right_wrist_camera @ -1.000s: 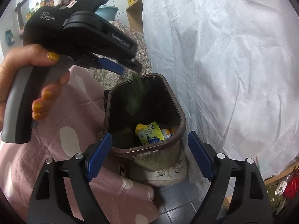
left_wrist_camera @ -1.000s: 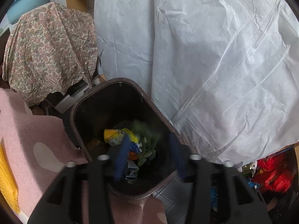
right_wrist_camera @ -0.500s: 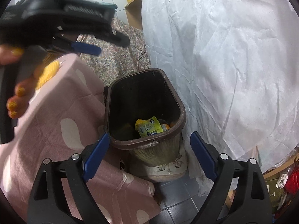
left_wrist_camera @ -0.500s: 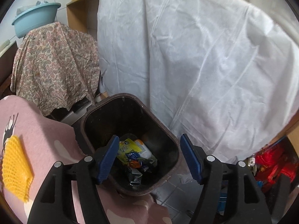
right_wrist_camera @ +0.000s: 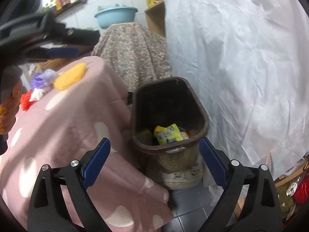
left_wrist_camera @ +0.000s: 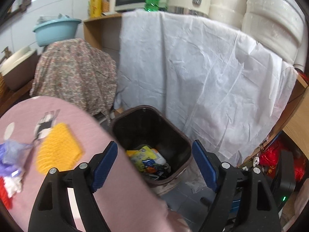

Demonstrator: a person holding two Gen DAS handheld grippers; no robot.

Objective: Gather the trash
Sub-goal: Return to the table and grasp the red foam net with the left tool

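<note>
Fingers spread on the left gripper point(left_wrist_camera: 154, 164), jaws just opening, nothing between them; right gripper point(right_wrist_camera: 154, 166) gapes empty too. Remaining trash point(left_wrist_camera: 13, 154) lies far left on the pink table point(left_wrist_camera: 115, 193), nearer the left hand; bin point(left_wrist_camera: 185, 164) sits right.

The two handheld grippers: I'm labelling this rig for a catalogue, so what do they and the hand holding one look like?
The left gripper and the right gripper both have matte black triangular cut-out arms with silver rivets and blue ribbed pads. In the right wrist view, the left hand has yellow glittery nail polish. No cables or sleeves show.
</note>
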